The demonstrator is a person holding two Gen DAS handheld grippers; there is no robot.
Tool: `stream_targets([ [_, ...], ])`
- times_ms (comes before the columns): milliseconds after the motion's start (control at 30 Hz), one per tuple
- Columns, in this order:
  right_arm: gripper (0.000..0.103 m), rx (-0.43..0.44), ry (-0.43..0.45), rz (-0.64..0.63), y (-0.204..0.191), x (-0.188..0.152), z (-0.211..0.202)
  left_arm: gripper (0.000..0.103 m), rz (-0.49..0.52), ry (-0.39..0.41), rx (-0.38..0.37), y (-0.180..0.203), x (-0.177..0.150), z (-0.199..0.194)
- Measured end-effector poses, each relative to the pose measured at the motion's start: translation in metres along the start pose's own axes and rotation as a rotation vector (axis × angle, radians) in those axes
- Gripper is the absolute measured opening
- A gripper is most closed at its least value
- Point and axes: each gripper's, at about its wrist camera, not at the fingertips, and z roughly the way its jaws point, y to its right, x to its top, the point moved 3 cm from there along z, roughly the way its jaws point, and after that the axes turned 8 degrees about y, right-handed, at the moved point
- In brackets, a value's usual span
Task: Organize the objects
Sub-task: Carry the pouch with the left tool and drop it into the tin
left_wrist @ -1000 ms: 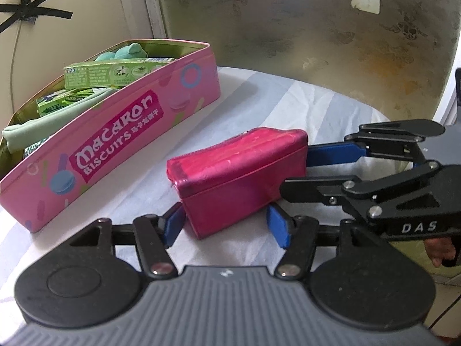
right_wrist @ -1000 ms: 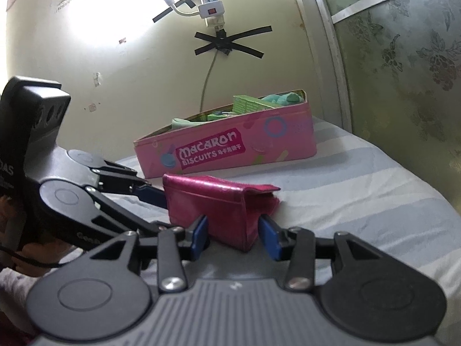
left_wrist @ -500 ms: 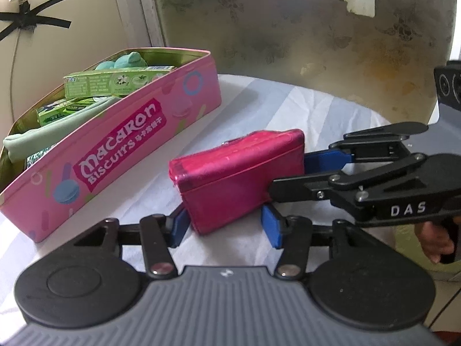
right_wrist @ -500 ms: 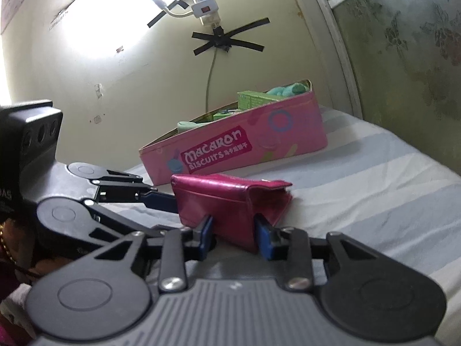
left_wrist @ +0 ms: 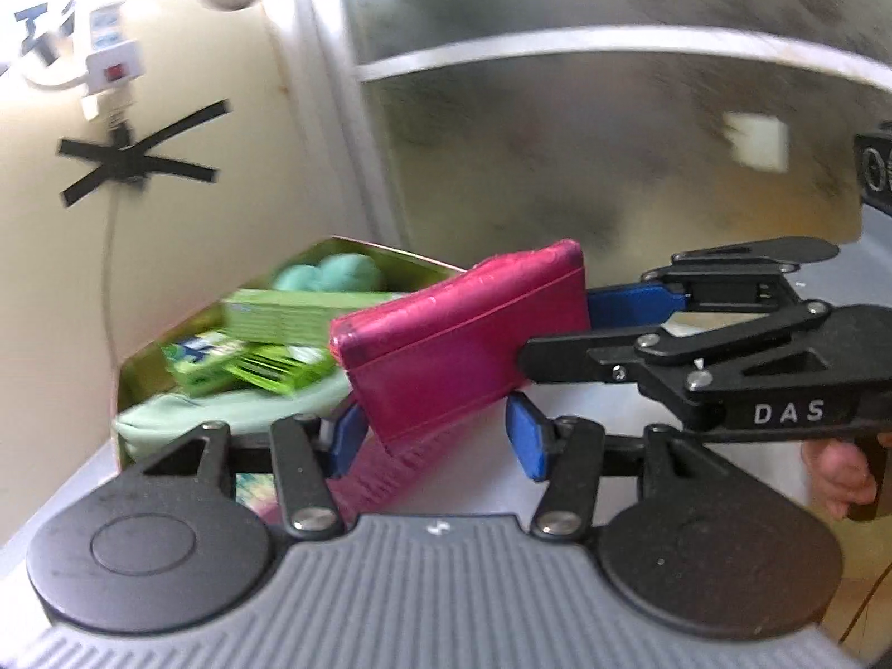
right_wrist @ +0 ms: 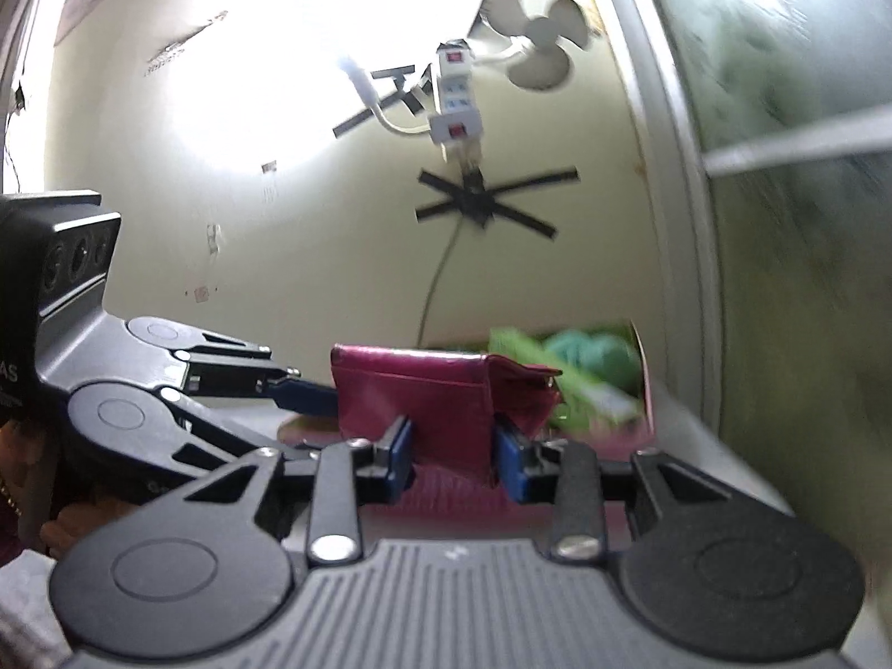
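Note:
A magenta wallet [left_wrist: 457, 334] hangs in the air, tilted, in front of the open pink biscuit tin [left_wrist: 139, 368]. My left gripper [left_wrist: 437, 435] is shut on the wallet's near lower end, blue pads against both sides. My right gripper [left_wrist: 580, 334] comes in from the right and clamps the wallet's far end. In the right wrist view the right gripper [right_wrist: 454, 454] pinches the wallet [right_wrist: 435, 390] at its fold, and the left gripper [right_wrist: 312, 412] holds its left end. The tin [right_wrist: 641, 368] behind holds green boxes [left_wrist: 290, 318], teal lumps and a pale green cloth.
A white power strip [right_wrist: 454, 95] and its cable are taped to the cream wall above the tin. A frosted glass door [left_wrist: 613, 139] rises behind the table. A hand [left_wrist: 842, 468] grips the right tool. The pale tablecloth [left_wrist: 591, 407] shows under the wallet.
Both grippers closed on the wallet and lifted it off the tablecloth. It now hangs higher, nearer the tin, and both views have swung upward with motion blur.

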Motion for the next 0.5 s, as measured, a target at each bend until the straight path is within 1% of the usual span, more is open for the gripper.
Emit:
stream_targets([
  [167,0.029,0.059,-0.05,-0.039,0.004,0.023,0.081,0.056,-0.093,-0.054,0.09,-0.054,0.007,0.044],
  [267,0.029,0.083,-0.094,-0.056,0.004,0.026,0.122,0.056,-0.141,-0.108,0.138,-0.08,0.006,0.076],
  [300,0.029,0.087,-0.116,-0.061,0.005,0.027,0.134,0.056,-0.162,-0.128,0.146,-0.088,0.005,0.081],
  [367,0.029,0.073,-0.178,-0.071,0.008,0.026,0.16,0.056,-0.199,-0.172,0.162,-0.101,0.0,0.1],
  [400,0.031,0.055,-0.216,-0.07,0.012,0.023,0.173,0.056,-0.211,-0.191,0.175,-0.106,-0.002,0.108],
  [433,0.034,0.036,-0.254,-0.064,0.015,0.021,0.186,0.056,-0.221,-0.218,0.193,-0.11,-0.005,0.117],
  [467,0.04,0.011,-0.281,-0.064,0.019,0.018,0.195,0.058,-0.227,-0.234,0.217,-0.114,-0.006,0.123],
  [500,0.043,-0.035,-0.311,-0.077,0.022,0.015,0.205,0.06,-0.23,-0.249,0.249,-0.117,-0.009,0.127],
])
